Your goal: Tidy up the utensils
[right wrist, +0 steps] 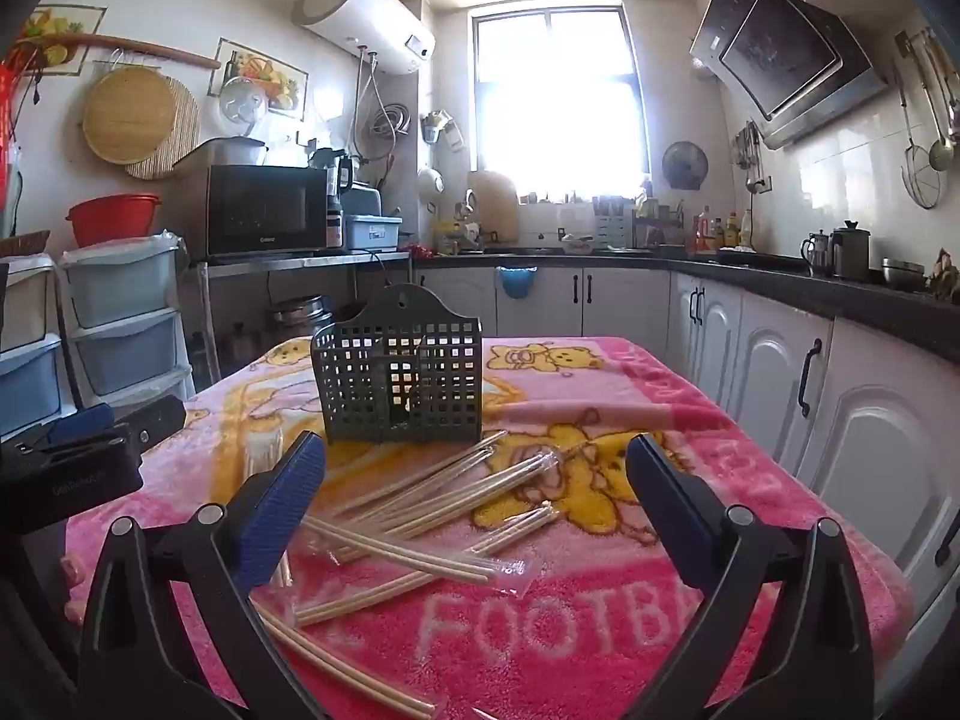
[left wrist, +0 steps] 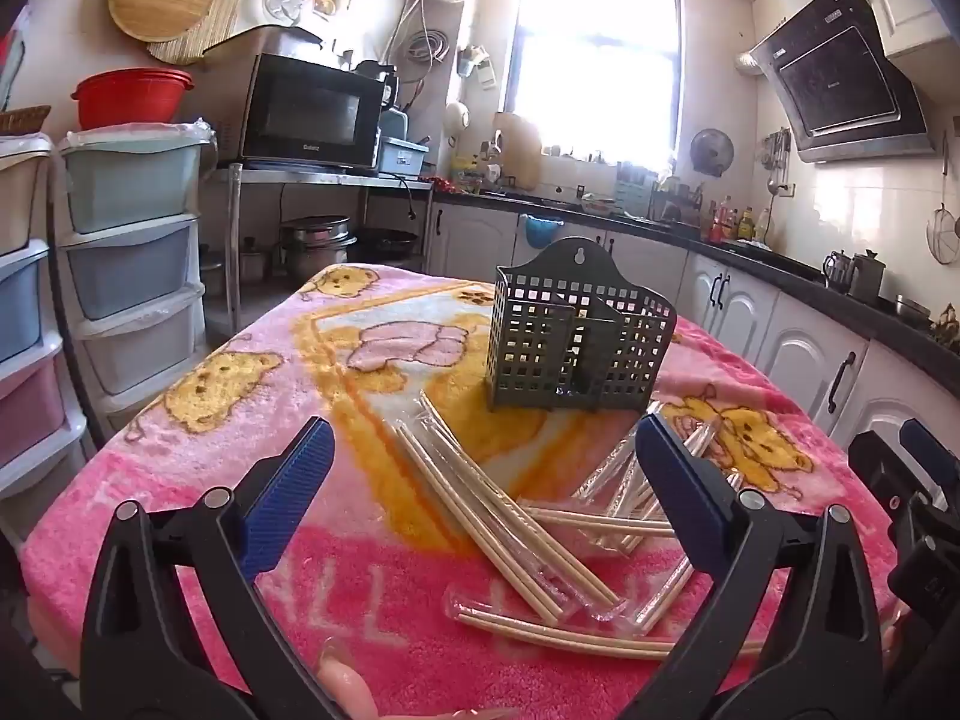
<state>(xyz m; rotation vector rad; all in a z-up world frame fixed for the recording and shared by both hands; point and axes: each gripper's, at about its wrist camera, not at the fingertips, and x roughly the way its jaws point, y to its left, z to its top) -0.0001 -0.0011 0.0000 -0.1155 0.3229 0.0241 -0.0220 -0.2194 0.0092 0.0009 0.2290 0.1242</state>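
A dark green perforated utensil holder (left wrist: pixel 579 339) stands upright on the pink blanket-covered table (left wrist: pixel 240 420); it also shows in the right wrist view (right wrist: pixel 399 381). Several pairs of wooden chopsticks in clear wrappers (left wrist: pixel 504 516) lie scattered in front of it, also seen in the right wrist view (right wrist: pixel 420 516). My left gripper (left wrist: pixel 483 480) is open and empty above the near chopsticks. My right gripper (right wrist: pixel 477 480) is open and empty above the chopstick pile. The right gripper's body shows at the right edge of the left wrist view (left wrist: pixel 912 516).
Stacked plastic drawers (left wrist: pixel 126 276) stand left of the table. A microwave (left wrist: pixel 309 111) sits on a metal shelf behind. White cabinets under a dark counter (right wrist: pixel 840 372) run along the right. The table's right edge (right wrist: pixel 870 540) is close to the cabinets.
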